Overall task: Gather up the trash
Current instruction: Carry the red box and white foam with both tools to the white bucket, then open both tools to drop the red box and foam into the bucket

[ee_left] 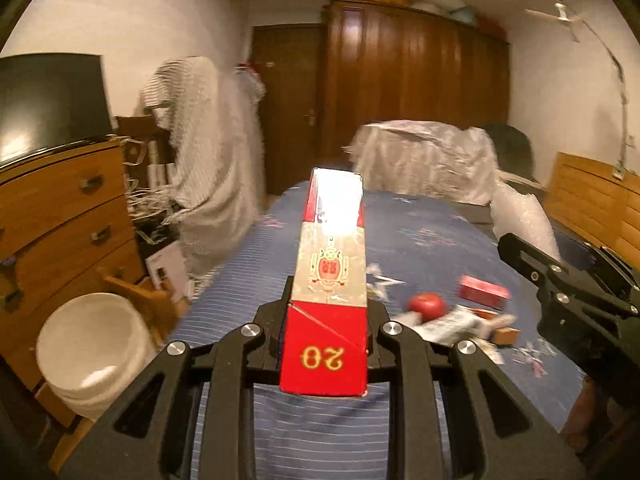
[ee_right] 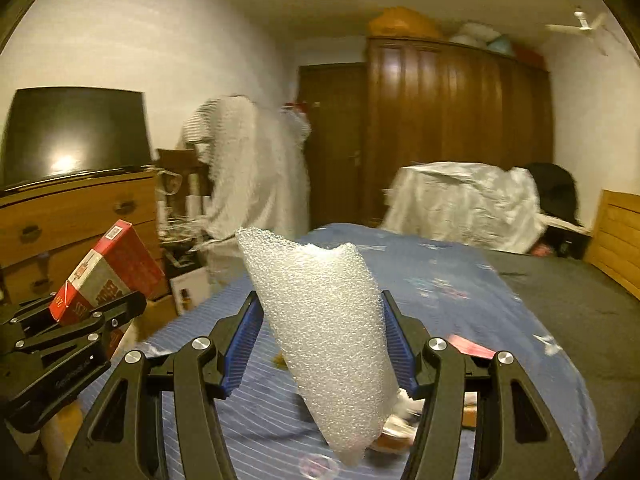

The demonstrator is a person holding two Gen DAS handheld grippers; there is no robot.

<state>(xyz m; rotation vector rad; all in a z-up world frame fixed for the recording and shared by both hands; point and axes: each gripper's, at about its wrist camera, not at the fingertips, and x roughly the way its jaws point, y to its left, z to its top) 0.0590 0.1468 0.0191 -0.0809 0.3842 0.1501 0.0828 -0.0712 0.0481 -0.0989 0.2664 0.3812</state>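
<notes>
Left wrist view: my left gripper (ee_left: 326,312) is clamped tight on a long red carton (ee_left: 330,280), raised above the blue bedspread (ee_left: 432,248). Beyond the carton's right side, an apple (ee_left: 426,306), a small red box (ee_left: 483,292) and paper scraps (ee_left: 452,326) lie on the bedspread (blurred). A white bin (ee_left: 94,350) stands off the bedspread's left edge.

Right wrist view: my right gripper (ee_right: 320,340), jaws half-wide, pinches a white foam sheet (ee_right: 324,328) over the bedspread; the bin and apple don't show here.
</notes>
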